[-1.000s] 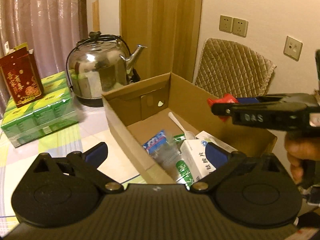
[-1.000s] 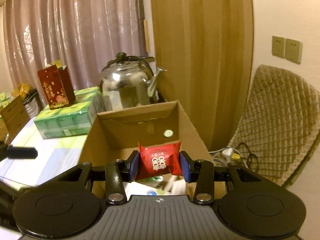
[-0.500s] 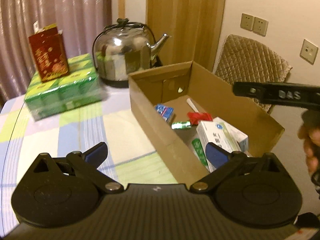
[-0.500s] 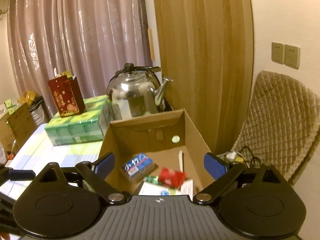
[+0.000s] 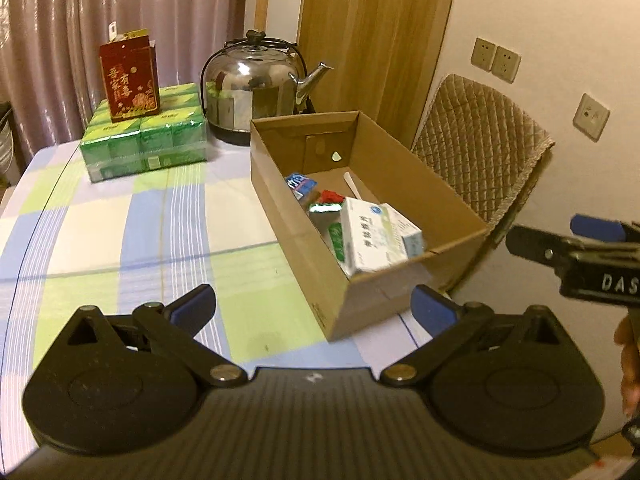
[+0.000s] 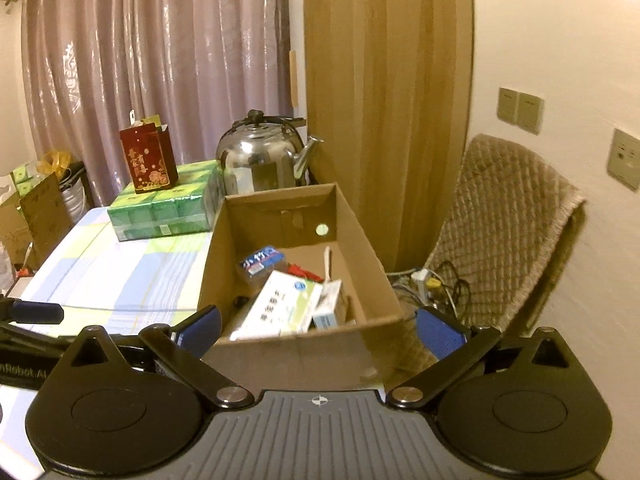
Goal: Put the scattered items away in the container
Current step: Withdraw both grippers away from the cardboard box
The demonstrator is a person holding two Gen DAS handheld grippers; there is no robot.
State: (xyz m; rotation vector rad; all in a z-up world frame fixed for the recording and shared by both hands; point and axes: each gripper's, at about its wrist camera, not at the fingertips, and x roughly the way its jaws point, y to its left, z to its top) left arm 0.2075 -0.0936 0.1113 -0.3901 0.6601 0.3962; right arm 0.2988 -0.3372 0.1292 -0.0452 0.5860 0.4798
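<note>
An open cardboard box (image 5: 400,184) stands on the checked tablecloth (image 5: 120,220). In it lie a white medicine box (image 5: 372,240), a red packet (image 5: 332,197), a blue packet (image 5: 300,182), a green sachet (image 5: 324,208) and a white stick (image 5: 352,184). My left gripper (image 5: 312,310) hangs open and empty, short of the box's near corner. My right gripper (image 6: 320,330) is back from the box's near wall (image 6: 296,356); its jaws are opening wide with nothing between them. The red packet (image 6: 304,270) lies on the box floor.
A steel kettle (image 5: 256,88) stands behind the box. Left of it are green tissue packs (image 5: 144,140) with a red gift bag (image 5: 130,76) on top. A quilted chair (image 5: 480,160) stands right of the box, with cables (image 6: 432,284) below it. Cartons (image 6: 32,216) sit beyond the table's left edge.
My right gripper opened and let the red packet drop into the box. Both grippers have drawn back and up from the box, so more of the table shows.
</note>
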